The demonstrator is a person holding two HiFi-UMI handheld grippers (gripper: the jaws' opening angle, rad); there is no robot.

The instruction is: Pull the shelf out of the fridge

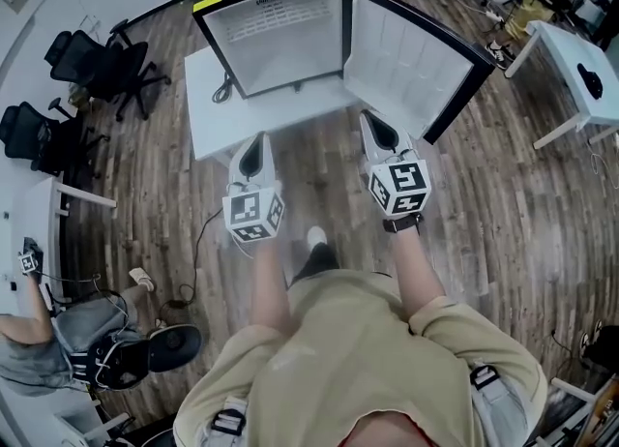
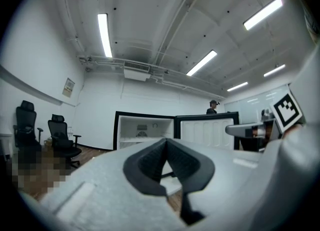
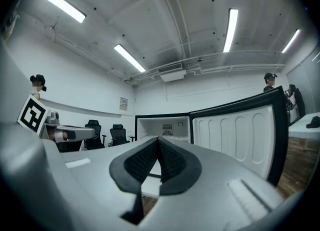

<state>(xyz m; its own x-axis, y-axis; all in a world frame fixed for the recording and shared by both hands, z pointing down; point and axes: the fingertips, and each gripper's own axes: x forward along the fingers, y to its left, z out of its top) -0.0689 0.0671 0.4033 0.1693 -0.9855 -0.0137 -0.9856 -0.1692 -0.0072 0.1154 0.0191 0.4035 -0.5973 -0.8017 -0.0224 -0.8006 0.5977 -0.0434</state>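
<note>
We hold our left gripper (image 1: 253,158), grey plastic with black pads, and our right gripper (image 1: 379,134), made just the same, out in front of us, side by side and apart. Each has its jaws pressed together on nothing. Our bare left arm (image 1: 269,285) and bare right arm (image 1: 411,266) reach forward.

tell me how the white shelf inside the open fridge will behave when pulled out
The thin white shelf looks like a flat panel spanning the compartment, so it probably stays stiff and slides rather than flexes. It looks thin, so it is likely light. The small black-framed fridge sits on a white table, so it may shift if the shelf binds.
</note>
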